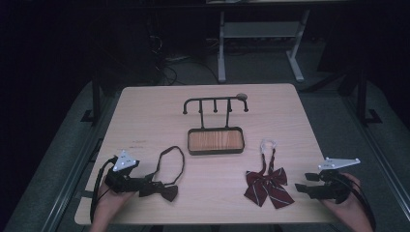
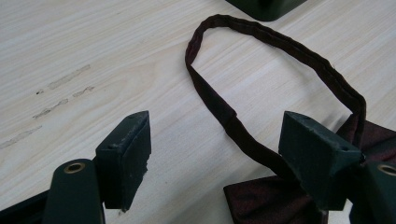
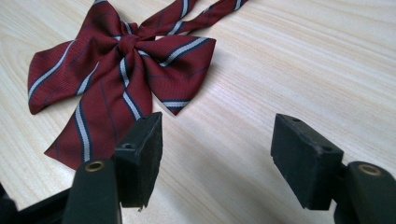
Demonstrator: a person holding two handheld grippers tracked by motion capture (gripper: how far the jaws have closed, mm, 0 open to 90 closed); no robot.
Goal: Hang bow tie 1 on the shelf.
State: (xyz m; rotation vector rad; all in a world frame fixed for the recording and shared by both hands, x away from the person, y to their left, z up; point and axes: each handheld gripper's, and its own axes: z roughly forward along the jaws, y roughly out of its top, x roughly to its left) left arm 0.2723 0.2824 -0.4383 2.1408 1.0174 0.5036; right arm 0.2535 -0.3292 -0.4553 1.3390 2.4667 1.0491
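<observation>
Here the left gripper point(image 1: 145, 185) rests low at the table's point(image 1: 145, 111) near left corner, jaws spread apart, one jaw touching the dark bow tie point(image 1: 164, 190). In the left gripper view, that tie's strap point(image 2: 261, 42) loops across the wood between the jaws. The right gripper point(image 1: 303, 185) sits at the near right edge, jaws likewise parted and holding nothing, just beside the striped red bow tie point(image 1: 267, 185), which lies flat with its white loop point(image 1: 268, 143) pointing away. Farther back, at the table's centre, stands a dark hook rack point(image 1: 215, 126) with a wooden tray base.
</observation>
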